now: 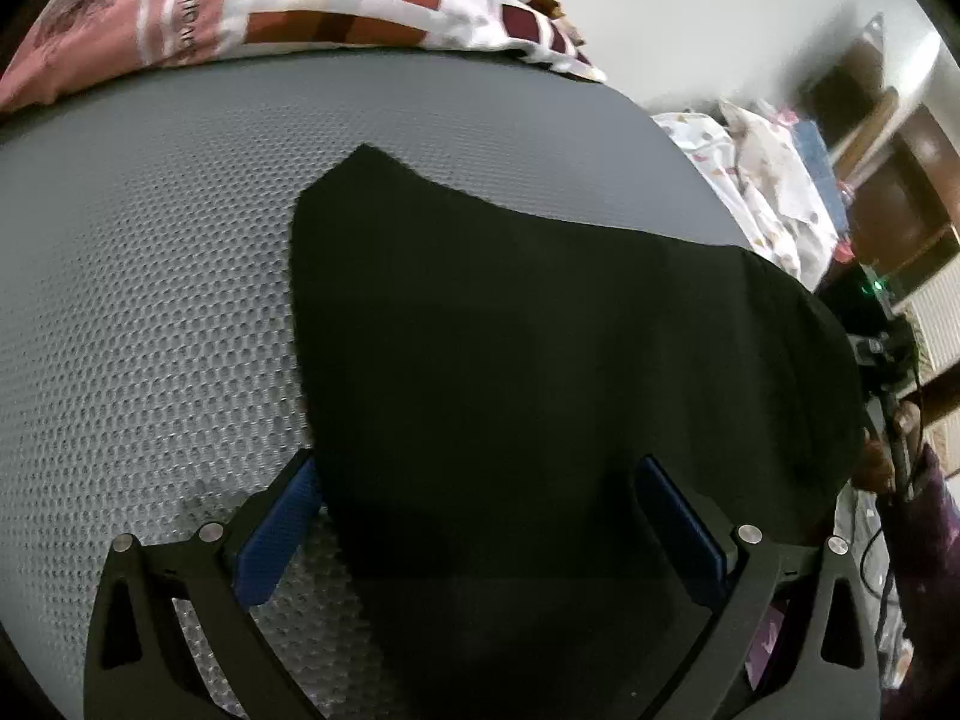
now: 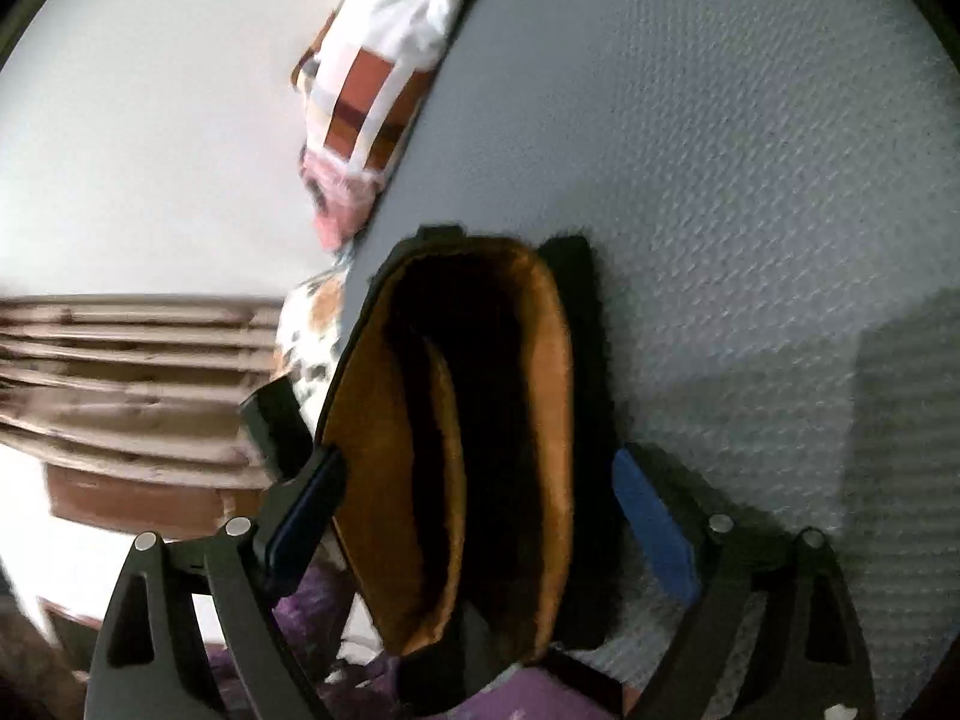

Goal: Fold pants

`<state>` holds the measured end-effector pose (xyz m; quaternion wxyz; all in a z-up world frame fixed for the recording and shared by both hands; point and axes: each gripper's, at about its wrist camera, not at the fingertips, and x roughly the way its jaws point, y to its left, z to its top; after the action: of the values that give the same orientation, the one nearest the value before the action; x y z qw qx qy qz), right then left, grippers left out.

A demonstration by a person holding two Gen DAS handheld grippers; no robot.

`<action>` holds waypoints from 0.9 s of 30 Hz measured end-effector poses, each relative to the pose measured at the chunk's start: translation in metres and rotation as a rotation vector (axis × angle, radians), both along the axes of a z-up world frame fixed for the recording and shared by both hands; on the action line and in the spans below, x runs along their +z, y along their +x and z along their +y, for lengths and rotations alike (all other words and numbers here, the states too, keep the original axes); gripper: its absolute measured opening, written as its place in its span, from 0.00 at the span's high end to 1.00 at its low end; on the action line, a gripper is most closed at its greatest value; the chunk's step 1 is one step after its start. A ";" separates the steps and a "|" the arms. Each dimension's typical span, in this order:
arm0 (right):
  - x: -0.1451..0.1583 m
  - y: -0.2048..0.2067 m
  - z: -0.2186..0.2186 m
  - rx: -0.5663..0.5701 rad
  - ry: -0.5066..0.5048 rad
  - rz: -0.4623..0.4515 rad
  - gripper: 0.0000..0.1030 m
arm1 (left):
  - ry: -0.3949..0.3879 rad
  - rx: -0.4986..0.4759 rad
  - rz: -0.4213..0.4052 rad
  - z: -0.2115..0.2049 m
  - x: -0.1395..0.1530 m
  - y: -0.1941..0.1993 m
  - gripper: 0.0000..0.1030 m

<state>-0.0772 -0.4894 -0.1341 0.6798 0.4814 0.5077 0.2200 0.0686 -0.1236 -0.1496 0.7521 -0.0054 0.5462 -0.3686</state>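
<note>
- Your left gripper (image 1: 480, 516) stands wide open over the near part of the black pants (image 1: 540, 330), which lie spread on the grey textured mat (image 1: 150, 300); its blue pads (image 1: 282, 528) sit either side of the cloth and press on nothing
- Your right gripper (image 2: 480, 504) is also spread wide, with the open end of the pants (image 2: 456, 450), showing a tan lining, standing up between its pads (image 2: 654, 528); they do not appear to pinch it, so treat the cloth as not held
- Judging by this, you are between grips: pick the edge you mean to fold over, and close on all layers together
- Keep the left side flat as an anchor while the right carries cloth across
- Stay clear of the patterned bedding (image 1: 300, 0) at the mat's far edge
</note>
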 end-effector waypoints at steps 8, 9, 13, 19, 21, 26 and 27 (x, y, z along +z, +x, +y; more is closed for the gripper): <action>0.011 0.025 0.034 0.140 -0.185 0.035 0.01 | 0.073 -0.057 -0.058 -0.013 -0.001 -0.007 0.00; 0.007 0.024 0.031 0.147 -0.141 0.044 0.01 | 0.070 -0.063 -0.054 -0.013 -0.001 -0.007 0.00; 0.004 0.025 0.023 0.147 -0.119 0.066 0.02 | 0.025 -0.054 -0.026 -0.004 0.000 -0.003 0.00; -0.008 0.027 0.014 0.128 0.036 0.101 0.00 | -0.009 -0.050 0.002 0.001 0.000 0.003 0.00; -0.014 0.023 0.003 0.080 0.116 0.128 0.02 | -0.012 -0.048 0.004 0.002 0.001 0.003 0.00; -0.017 0.016 -0.003 0.061 0.169 0.143 0.00 | 0.004 -0.052 -0.021 0.002 0.000 -0.002 0.00; -0.016 0.017 0.002 0.077 0.146 0.140 0.00 | 0.012 -0.055 -0.029 0.001 0.000 -0.003 0.00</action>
<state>-0.0602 -0.4879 -0.1496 0.5970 0.5237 0.5546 0.2483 0.0658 -0.1226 -0.1496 0.7496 0.0192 0.5374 -0.3860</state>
